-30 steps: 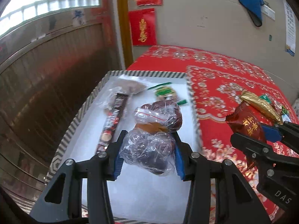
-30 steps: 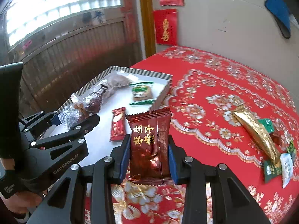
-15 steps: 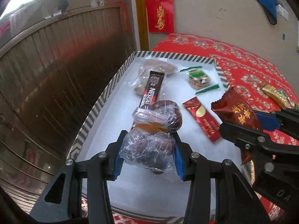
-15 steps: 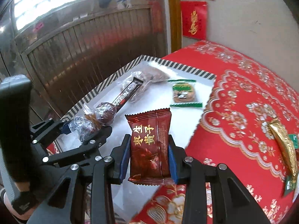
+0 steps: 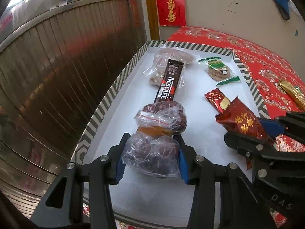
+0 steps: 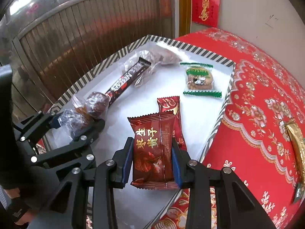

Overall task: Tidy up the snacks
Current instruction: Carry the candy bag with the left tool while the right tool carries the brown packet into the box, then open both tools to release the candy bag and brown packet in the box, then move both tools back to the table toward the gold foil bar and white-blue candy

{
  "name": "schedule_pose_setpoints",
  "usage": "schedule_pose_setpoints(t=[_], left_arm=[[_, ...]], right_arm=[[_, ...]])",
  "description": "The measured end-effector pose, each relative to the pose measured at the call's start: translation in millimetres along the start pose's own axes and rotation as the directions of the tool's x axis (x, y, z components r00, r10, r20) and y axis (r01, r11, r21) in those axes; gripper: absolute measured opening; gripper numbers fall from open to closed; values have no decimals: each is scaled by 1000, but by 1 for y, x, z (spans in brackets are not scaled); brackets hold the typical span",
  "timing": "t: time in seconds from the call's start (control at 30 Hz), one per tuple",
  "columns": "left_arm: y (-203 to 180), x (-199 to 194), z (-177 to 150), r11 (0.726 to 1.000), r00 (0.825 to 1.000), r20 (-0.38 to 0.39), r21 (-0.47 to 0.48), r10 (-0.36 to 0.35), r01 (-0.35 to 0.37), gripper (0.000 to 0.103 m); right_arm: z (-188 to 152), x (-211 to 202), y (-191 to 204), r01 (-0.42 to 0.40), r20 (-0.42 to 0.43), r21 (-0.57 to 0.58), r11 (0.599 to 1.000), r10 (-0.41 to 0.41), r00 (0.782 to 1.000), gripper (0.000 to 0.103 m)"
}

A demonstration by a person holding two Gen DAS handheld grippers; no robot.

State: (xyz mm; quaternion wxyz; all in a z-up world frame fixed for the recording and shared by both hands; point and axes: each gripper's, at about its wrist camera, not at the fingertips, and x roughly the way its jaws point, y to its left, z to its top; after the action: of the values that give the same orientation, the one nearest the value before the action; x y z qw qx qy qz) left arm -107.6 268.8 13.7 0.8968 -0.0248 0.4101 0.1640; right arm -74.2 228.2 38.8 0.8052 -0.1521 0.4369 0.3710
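A: Left wrist view: the left gripper (image 5: 151, 155) is clamped on a clear bag of dark dried fruit (image 5: 152, 156), its blue pads pressing both sides of the lower bundle. A second bundle of the same bag (image 5: 162, 117), with a red zip strip, sits just ahead, and both are over the white floor of the striped-rim tray (image 5: 112, 93).

B: And the right gripper (image 6: 152, 161)?

A: In its own view it grips a dark red snack packet with gold characters (image 6: 153, 149), held upright between the blue pads, over the near right part of the tray. In the left view the same packet (image 5: 242, 123) shows at the right edge, above the tray floor.

B: What lies in the tray?

A: A Nescafe stick (image 5: 169, 83) lies lengthwise up the middle, its far end resting on a clear bag of brownish pieces (image 5: 171, 57) at the far rim. A green-edged cookie packet (image 6: 199, 79) is near the far right corner. A slim red packet (image 6: 171, 105) lies flat just beyond the held one, partly hidden by it.

B: Anything outside the tray?

A: The red patterned tablecloth (image 6: 257, 95) spreads to the right, with a gold wrapper (image 6: 296, 137) on it, well apart from the tray. A small dark green packet (image 6: 299, 191) lies near the gold one; its print is too small to read.
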Motion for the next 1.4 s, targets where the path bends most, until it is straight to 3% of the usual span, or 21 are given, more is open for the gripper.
schedule_pose_setpoints(t=[0.13, 0.2, 0.27, 0.37, 0.77, 1.03, 1.4], left_arm=[[1, 5, -2, 1000, 1000, -13, -4, 2, -2, 52], [2, 5, -2, 1000, 1000, -13, -11, 9, -9, 61], [5, 5, -2, 1000, 1000, -15, -22, 11, -11, 75], [7, 4, -1, 999, 1000, -14, -35, 2, -2, 80], [-10, -29, 12, 1000, 996, 88, -1, 4, -4, 87], [-35, -50, 27, 996, 989, 120, 19, -87, 86, 91], [-114, -51, 32, 976, 979, 84, 130, -187, 175, 91]], right_arm=[[-2, 0, 1, 7, 3, -11, 1000, -7, 1000, 37], [-3, -1, 0, 7, 5, -7, 1000, -7, 1000, 38], [-2, -2, -5, 0, 14, 14, 1000, 0, 1000, 41], [-2, -8, -10, -25, 30, 31, 999, 25, 999, 48], [-12, -53, -36, -17, 142, 62, 998, 8, 990, 59], [-34, -72, -79, 33, 157, 147, 989, -56, 986, 63], [-75, -90, -154, 99, 127, 296, 950, -142, 982, 63]])
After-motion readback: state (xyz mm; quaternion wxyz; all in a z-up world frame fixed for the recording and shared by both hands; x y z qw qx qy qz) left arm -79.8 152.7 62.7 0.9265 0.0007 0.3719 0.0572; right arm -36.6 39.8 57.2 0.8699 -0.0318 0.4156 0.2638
